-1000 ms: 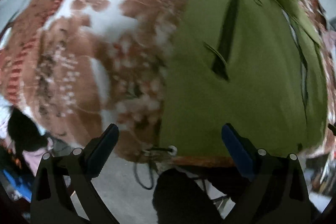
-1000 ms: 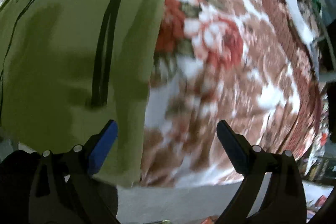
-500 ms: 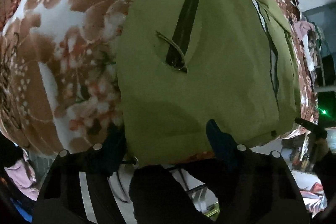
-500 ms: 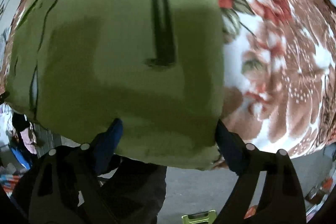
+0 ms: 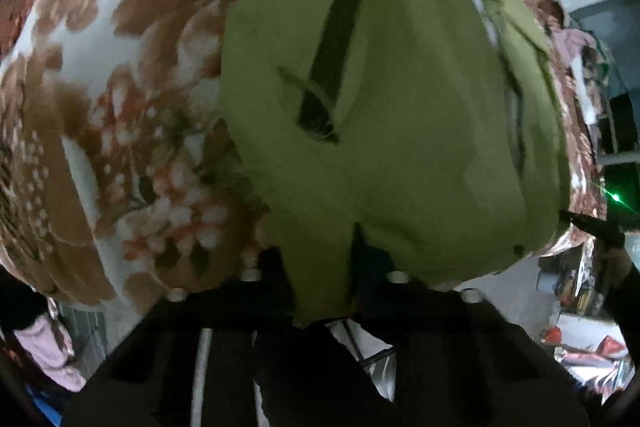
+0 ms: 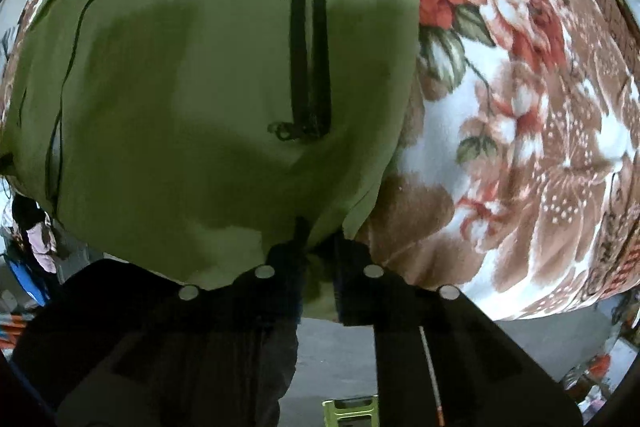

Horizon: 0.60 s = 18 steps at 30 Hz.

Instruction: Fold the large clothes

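Note:
A large olive-green jacket (image 5: 400, 115) lies spread on a floral blanket (image 5: 120, 67); it also shows in the right wrist view (image 6: 180, 87). Each side has a black pocket zipper (image 5: 336, 47) (image 6: 310, 39). My left gripper (image 5: 320, 275) is shut on the jacket's near hem at its left corner, cloth bunched between the fingers. My right gripper (image 6: 318, 267) is shut on the near hem at the right corner. The fingertips are hidden by the cloth.
The brown, white and red floral blanket (image 6: 520, 107) covers a bed whose near edge is just in front of both grippers. Grey floor (image 6: 340, 367) lies below. Clutter and clothes sit at the far sides (image 5: 580, 327).
Both grippers moved in onto the jacket's near hem and closed from wide open to shut on the cloth; the hem now puckers at each grip.

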Motion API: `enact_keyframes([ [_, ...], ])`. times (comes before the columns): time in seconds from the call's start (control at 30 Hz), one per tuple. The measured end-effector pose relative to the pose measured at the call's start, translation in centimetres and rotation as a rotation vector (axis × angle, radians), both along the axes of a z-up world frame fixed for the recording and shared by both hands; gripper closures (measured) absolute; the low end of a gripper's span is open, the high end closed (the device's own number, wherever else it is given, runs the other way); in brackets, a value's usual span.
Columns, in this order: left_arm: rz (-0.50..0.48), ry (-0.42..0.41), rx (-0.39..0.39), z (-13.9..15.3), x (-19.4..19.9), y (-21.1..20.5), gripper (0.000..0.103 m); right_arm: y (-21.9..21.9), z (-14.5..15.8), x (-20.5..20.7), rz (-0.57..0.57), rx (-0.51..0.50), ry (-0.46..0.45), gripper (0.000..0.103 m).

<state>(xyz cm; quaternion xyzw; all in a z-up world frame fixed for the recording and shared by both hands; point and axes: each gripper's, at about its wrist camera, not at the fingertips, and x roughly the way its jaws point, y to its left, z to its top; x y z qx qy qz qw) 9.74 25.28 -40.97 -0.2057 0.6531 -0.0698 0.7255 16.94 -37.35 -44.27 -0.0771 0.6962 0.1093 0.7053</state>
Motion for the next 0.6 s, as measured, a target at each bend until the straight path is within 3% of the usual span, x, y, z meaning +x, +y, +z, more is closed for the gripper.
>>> enact_keyframes([
  [0.23, -0.089, -0.047, 0.01, 3.9, 1.9, -1.1, 0.093, 2.0, 4.9, 0.2, 0.019, -0.011, -0.056, 0.1],
  [0.37, -0.152, -0.119, -0.004, 7.1, 4.0, -1.6, 0.095, 2.3, 8.4, 1.6, 0.037, -0.013, -0.089, 0.1],
  [0.6, -0.159, -0.255, -0.015, 14.2, 11.2, -2.0, 0.096, 3.8, 16.1, 6.3, 0.001, 0.033, -0.166, 0.1],
])
